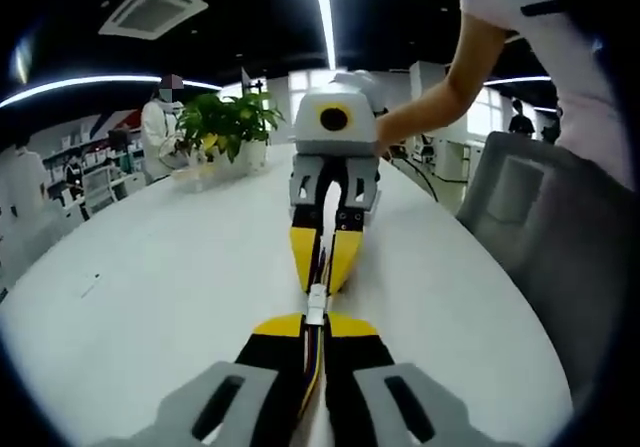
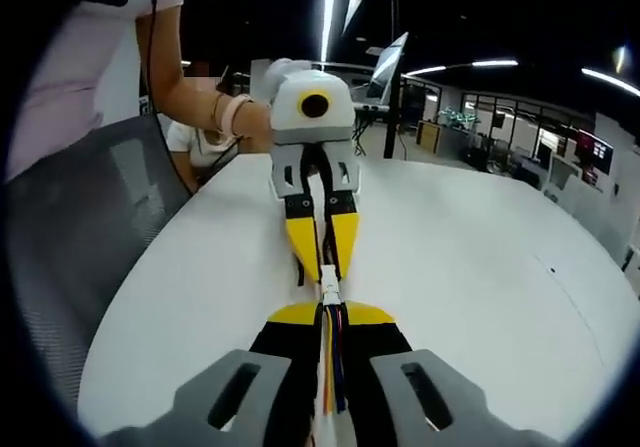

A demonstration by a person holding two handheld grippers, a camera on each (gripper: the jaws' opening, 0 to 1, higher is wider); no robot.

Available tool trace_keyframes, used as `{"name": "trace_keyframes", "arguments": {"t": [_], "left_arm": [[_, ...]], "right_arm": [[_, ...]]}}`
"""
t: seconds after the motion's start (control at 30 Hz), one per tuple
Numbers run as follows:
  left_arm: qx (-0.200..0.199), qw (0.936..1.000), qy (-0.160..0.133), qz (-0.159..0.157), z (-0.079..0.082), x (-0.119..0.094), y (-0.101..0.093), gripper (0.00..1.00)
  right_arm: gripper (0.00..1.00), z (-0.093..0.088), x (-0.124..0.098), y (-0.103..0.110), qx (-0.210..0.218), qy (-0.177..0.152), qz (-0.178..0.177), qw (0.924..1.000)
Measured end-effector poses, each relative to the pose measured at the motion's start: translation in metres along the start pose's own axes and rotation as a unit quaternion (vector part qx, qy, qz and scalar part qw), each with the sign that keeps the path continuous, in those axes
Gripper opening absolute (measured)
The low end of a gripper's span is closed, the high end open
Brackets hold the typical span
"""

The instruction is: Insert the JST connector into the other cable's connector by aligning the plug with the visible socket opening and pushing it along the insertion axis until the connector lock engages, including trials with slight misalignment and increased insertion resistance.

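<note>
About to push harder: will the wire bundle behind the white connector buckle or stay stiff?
Likely floppy: the wire bundle is thin, loose strands. The right claw pinches it close behind the white connector, so that short stretch should hold. The left claw grips similarly.

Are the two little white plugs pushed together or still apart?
Together, it seems: the small white plastic connectors meet with no gap between the two yellow-tipped grippers. Whether they locked, cannot tell.

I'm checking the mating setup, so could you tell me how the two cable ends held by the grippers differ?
The left gripper holds a cable with yellow, red and dark wires ending in a white connector. The right gripper holds a cable showing blue, red and orange wires, also ending in a white connector. Both cables are pinched between shut yellow-tipped jaws, tip to tip over the white table.
</note>
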State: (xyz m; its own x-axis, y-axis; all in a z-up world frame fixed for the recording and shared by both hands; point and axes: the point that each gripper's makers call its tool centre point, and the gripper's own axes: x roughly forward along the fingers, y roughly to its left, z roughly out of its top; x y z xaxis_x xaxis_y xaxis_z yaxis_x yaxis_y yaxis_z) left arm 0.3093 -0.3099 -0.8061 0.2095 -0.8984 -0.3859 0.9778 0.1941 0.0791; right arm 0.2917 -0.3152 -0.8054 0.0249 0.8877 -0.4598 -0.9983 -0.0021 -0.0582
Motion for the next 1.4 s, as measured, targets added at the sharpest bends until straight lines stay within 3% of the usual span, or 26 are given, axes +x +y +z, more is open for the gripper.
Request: {"name": "trace_keyframes", "arguments": {"t": [0.23, 0.33, 0.7, 1.03, 1.4], "left_arm": [[-0.051, 0.9980, -0.035, -0.013, 0.013, -0.005, -0.004, 0.00], [-0.052, 0.9982, -0.025, -0.014, 0.010, -0.006, -0.004, 0.00], [-0.023, 0.9996, -0.013, -0.014, 0.009, 0.000, -0.004, 0.00], [-0.014, 0.9999, 0.000, 0.008, 0.002, 0.019, 0.012, 0.00], [-0.023, 0.9994, 0.025, 0.007, -0.015, 0.027, 0.011, 0.00]], "right_arm": [[0.04, 0.017, -0.006, 0.006, 0.030, -0.037, 0.012, 0.9988], [0.04, 0.017, -0.006, 0.008, 0.017, -0.027, 0.014, 0.9994], [0.03, 0.004, -0.008, -0.007, -0.003, -0.009, 0.015, 0.9998], [0.04, -0.016, -0.005, -0.030, -0.002, 0.005, -0.002, 1.0000], [0.04, -0.033, 0.004, -0.024, 0.013, 0.022, 0.005, 0.9997]]}}
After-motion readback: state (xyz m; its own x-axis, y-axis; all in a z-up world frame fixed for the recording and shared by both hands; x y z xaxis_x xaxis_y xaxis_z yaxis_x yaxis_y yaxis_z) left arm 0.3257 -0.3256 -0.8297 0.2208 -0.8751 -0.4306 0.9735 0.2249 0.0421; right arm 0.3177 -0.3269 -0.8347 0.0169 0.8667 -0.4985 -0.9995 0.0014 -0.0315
